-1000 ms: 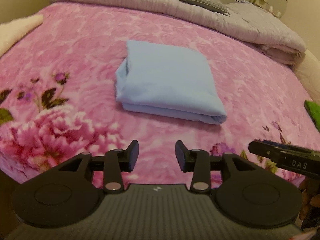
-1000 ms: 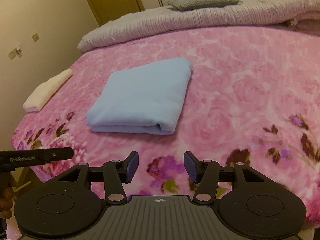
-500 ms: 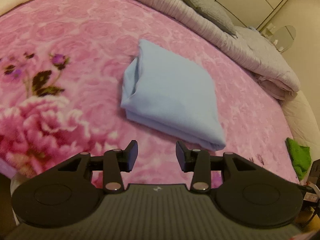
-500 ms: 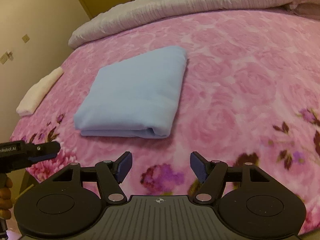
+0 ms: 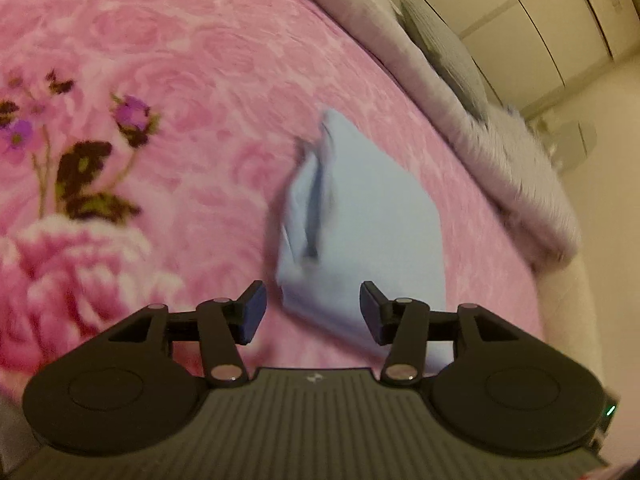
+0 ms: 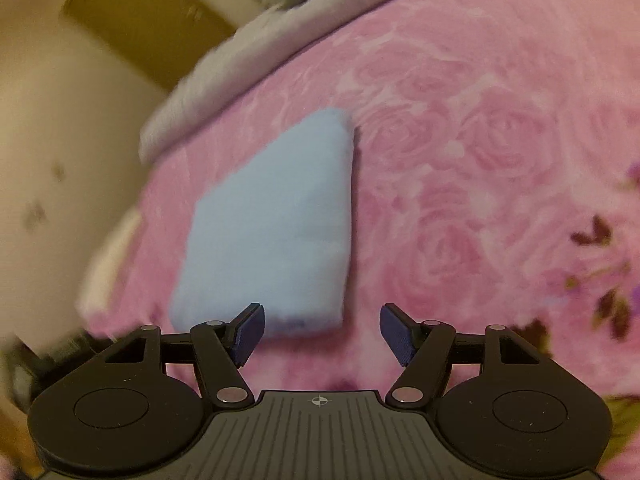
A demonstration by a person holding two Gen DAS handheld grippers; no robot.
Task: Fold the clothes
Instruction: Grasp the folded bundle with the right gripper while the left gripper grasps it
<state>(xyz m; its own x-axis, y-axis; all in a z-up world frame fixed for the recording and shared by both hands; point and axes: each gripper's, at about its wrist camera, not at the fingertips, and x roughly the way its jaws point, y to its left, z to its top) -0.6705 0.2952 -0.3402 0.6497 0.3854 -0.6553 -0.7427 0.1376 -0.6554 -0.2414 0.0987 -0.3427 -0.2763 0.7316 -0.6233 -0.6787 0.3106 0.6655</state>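
Observation:
A folded light-blue garment (image 5: pixel 372 224) lies on the pink floral blanket (image 5: pixel 180 80). My left gripper (image 5: pixel 312 312) is open and empty, its jaws astride the garment's near corner, close above it. In the right wrist view the same garment (image 6: pixel 276 220) lies ahead and to the left. My right gripper (image 6: pixel 322 334) is open wide and empty, just short of the garment's near right corner. Both views are blurred by motion.
A grey quilt (image 5: pixel 440 92) and a grey pillow (image 5: pixel 448 56) lie along the bed's far side. A cream towel (image 6: pixel 108 264) lies at the bed's left edge, with a wall and a brown door (image 6: pixel 148 24) beyond.
Both grippers have moved in toward the garment from either side and tilted. The right jaws have opened wider; the left jaws have opened a little.

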